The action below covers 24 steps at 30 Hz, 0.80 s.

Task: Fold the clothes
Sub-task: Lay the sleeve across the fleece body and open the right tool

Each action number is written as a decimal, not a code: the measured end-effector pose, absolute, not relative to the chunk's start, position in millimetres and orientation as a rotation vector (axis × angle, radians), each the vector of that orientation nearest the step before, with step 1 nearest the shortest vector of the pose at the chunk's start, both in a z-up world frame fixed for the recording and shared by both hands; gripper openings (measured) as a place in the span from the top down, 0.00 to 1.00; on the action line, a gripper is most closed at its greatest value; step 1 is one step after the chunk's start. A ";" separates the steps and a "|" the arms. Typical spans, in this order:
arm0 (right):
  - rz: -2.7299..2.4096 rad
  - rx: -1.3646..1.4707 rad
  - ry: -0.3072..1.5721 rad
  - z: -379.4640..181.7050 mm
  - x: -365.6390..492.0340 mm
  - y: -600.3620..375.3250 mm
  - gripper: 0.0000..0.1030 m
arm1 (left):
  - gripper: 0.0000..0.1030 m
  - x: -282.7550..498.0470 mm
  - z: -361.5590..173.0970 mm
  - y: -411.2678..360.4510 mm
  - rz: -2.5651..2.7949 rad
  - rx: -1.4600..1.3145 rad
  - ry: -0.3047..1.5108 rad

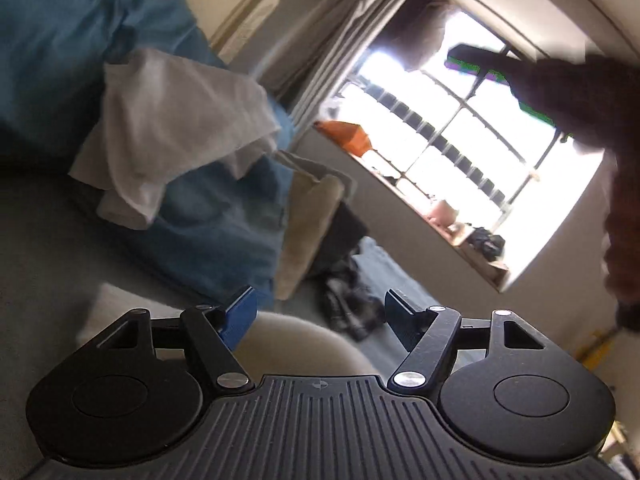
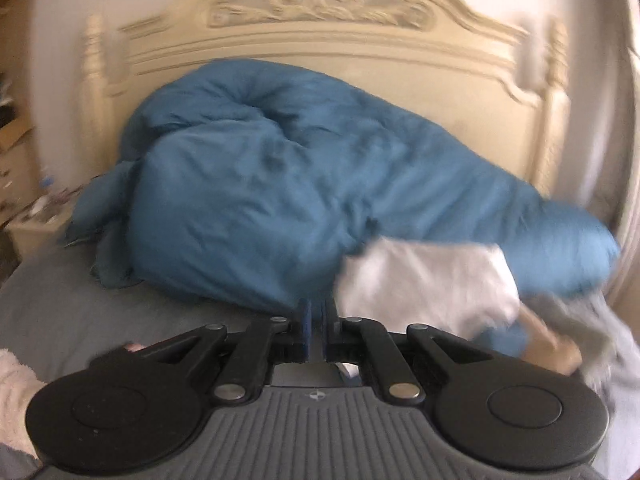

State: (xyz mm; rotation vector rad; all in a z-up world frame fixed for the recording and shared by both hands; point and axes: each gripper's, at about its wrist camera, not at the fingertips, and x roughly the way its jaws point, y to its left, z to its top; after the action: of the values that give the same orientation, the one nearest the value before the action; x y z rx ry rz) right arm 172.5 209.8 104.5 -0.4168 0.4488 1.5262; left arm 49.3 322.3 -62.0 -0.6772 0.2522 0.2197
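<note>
Blue duvet (image 2: 280, 184): soft cloth, matt, heavily creased. White garment (image 2: 428, 284): thin cloth, matt, limp folds. Grey sheet (image 2: 72, 304): smooth matt fabric. Headboard (image 2: 320, 28): carved wood, cream paint, slight satin sheen. Right tongs (image 2: 319, 320): black matt plastic arms, bright metal rivets, ribbed grey housing. Left tongs (image 1: 320, 312): same black matt plastic; one blue pad. Curtain (image 1: 320, 40): pale pleated cloth. Sleeve (image 2: 12, 396): fluffy pinkish fleece.
</note>
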 end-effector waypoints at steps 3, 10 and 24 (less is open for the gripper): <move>1.385 -0.352 0.572 79.8 196.7 179.8 0.93 | 0.31 36.8 -59.9 339.9 0.310 -0.715 0.215; 1.127 -0.125 0.822 20.0 229.0 65.1 0.92 | 0.30 19.1 -53.0 357.3 0.424 -0.622 0.322; 0.943 0.318 1.119 -87.4 160.9 -91.0 0.89 | 0.51 73.2 -83.4 284.0 0.429 0.271 0.647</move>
State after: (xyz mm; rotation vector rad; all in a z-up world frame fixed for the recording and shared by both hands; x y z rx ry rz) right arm 160.9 -91.0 -87.4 0.3179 1.1192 0.9425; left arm 73.2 284.0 -83.4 0.2714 0.6474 0.4290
